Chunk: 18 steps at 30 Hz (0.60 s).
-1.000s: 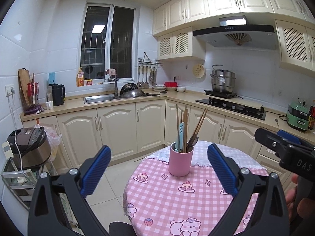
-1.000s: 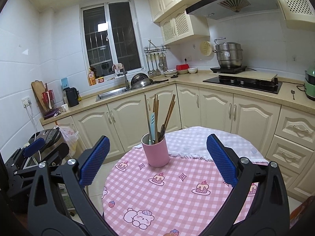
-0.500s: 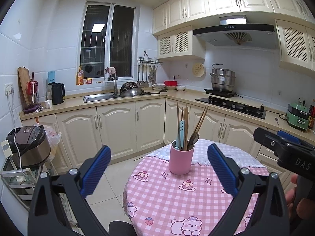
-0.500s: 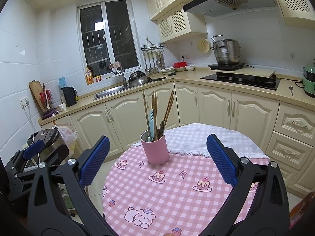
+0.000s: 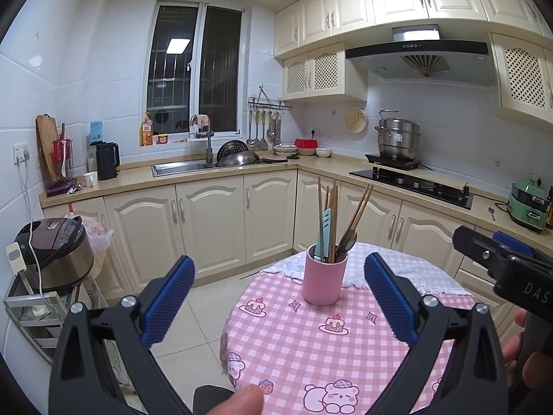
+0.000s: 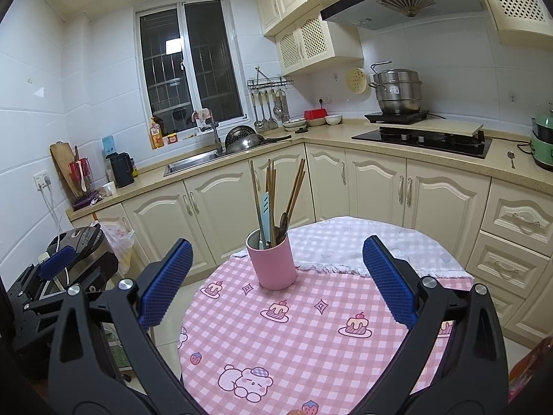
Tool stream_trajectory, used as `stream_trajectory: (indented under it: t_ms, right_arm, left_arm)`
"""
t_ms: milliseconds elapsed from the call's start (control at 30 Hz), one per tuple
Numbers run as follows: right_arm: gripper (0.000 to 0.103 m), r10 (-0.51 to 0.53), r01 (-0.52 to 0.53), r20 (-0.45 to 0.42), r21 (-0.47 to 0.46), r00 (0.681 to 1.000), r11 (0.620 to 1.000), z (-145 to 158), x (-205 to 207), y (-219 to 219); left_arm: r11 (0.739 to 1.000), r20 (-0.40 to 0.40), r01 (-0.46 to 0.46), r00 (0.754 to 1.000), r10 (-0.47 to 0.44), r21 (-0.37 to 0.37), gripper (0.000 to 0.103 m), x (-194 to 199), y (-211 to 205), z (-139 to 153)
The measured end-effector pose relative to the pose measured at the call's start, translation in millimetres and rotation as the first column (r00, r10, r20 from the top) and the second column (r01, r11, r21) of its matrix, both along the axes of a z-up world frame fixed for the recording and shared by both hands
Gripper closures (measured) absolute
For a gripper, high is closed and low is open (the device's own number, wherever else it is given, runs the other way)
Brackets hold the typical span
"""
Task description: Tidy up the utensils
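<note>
A pink cup (image 5: 324, 275) (image 6: 272, 259) stands upright on a round table with a pink checked cloth (image 5: 311, 346) (image 6: 293, 328). Wooden chopsticks (image 5: 359, 207) (image 6: 295, 186), a light blue utensil (image 5: 326, 221) (image 6: 264, 211) and a dark spoon (image 6: 283, 223) stick out of it. My left gripper (image 5: 278, 299) is open and empty, held back from the cup on its near side. My right gripper (image 6: 274, 280) is open too, nothing between its blue pads (image 6: 387, 280), with the cup in line just beyond them. The other gripper shows at each view's edge.
Cream cabinets and a counter run behind the table, with a sink (image 5: 179, 167), a hob (image 5: 411, 183) and a steel pot (image 5: 397, 138). A rice cooker (image 5: 55, 252) sits on a low rack at the left. A white cloth (image 6: 363, 242) covers the table's far side.
Both grippers have drawn back and risen slightly, so the cup and table sit a little lower and farther in view. Both stay open and empty.
</note>
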State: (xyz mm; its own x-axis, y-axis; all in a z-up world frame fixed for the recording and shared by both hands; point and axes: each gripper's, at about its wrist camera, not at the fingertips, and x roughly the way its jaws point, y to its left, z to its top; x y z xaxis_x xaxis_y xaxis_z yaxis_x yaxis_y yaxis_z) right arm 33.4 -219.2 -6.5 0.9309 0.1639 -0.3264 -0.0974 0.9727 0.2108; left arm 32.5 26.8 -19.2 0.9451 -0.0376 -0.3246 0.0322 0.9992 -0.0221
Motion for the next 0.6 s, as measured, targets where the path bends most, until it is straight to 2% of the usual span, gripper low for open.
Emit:
stream_trajectory:
  t_ms: [200,600]
  right_arm:
    - [0.006,0.0,0.0,-0.001,-0.002,1.0,1.0,-1.7,0.5,0.0]
    - [0.006,0.005,-0.005,-0.006,0.003,1.0,1.0,-8.8,3.0,1.5]
  left_arm:
    - [1.0,-0.011,-0.002,1.0,0.002,-0.016,0.005,2.1,4.8,-0.3]
    - [1.0,0.019,-0.003,1.0,0.003,0.012,0.004,0.7,3.8,-1.1]
